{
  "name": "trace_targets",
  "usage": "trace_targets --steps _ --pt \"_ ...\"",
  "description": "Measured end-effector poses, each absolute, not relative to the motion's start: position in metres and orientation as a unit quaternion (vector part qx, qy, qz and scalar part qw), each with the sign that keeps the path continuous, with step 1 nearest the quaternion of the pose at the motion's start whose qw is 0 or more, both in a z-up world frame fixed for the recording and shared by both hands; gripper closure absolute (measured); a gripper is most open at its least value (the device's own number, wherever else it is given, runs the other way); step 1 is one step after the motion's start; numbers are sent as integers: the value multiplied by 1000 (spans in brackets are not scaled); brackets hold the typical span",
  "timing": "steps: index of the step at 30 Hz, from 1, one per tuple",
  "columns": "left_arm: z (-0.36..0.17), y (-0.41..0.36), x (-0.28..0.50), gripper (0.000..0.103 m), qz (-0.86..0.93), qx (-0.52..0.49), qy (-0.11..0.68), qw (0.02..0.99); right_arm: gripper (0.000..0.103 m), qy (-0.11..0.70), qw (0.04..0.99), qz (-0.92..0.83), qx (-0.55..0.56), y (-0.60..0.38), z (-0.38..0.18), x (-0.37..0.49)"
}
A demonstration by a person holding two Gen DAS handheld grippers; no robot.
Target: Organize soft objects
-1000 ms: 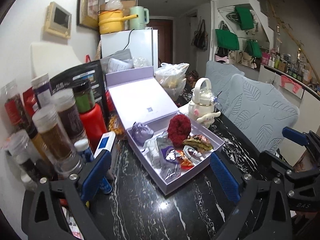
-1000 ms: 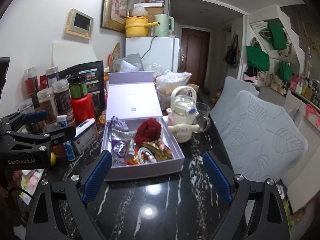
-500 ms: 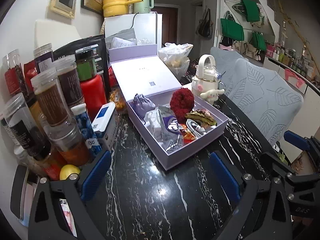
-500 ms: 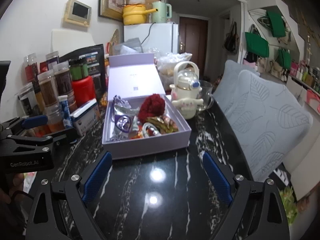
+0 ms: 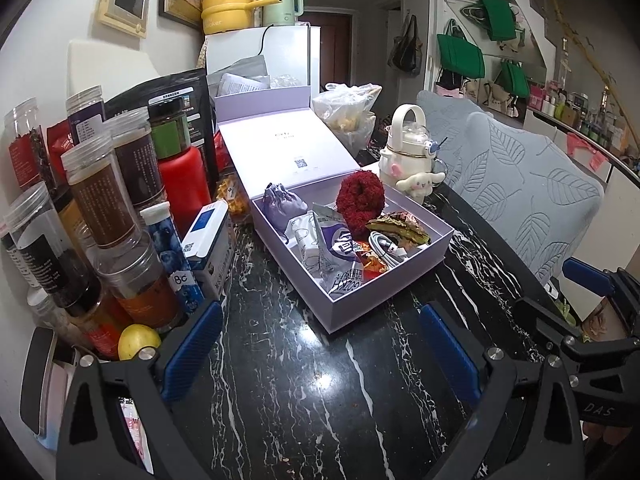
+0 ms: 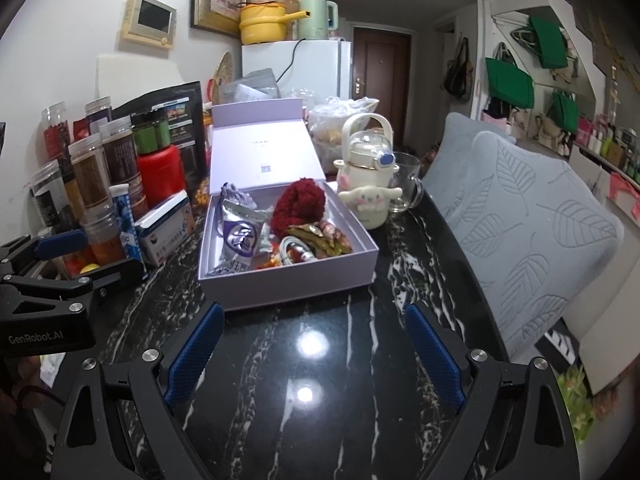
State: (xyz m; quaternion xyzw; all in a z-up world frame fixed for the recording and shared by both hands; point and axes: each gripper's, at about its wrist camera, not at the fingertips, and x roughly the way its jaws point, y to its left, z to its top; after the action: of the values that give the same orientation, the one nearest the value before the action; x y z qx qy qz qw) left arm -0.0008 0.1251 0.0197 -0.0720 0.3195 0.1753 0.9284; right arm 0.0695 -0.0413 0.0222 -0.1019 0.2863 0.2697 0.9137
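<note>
Black marble-patterned tabletop (image 6: pixel 328 364) is shown carrying a lavender box (image 6: pixel 296 280), lid folded back, taken as the landmark. Inside the box are held a red fluffy scrunchie (image 5: pixel 360 200), a lilac drawstring pouch (image 5: pixel 282 206), a purple-and-white soft packet (image 5: pixel 340 248), a white cable (image 5: pixel 386 246) and a green-gold wrapped item (image 5: pixel 400 226). Jars and bottles (image 5: pixel 104 200) are crowded left of the box; a white character bottle (image 6: pixel 368 184) stands just right of it, and grey cushions (image 6: pixel 540 232) lie further right. The left gripper (image 5: pixel 320 352) and the right gripper (image 6: pixel 312 352) are held over bare tabletop in front of the box, both with jaws spread wide and nothing between them. No soft item is seen on the tabletop outside the box. This arrangement fits either soft items already gathered in the box or contents awaiting sorting out of it; the step in hand cannot be settled. Any next grasp would require a light closure, since the soft items deform readily.
</note>
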Motion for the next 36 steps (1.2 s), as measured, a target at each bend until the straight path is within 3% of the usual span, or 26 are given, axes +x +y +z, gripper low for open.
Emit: trace_targets --steps 36 --pt "19 123 4 2 162 -67 326 929 10 290 911 272 -105 -43 21 71"
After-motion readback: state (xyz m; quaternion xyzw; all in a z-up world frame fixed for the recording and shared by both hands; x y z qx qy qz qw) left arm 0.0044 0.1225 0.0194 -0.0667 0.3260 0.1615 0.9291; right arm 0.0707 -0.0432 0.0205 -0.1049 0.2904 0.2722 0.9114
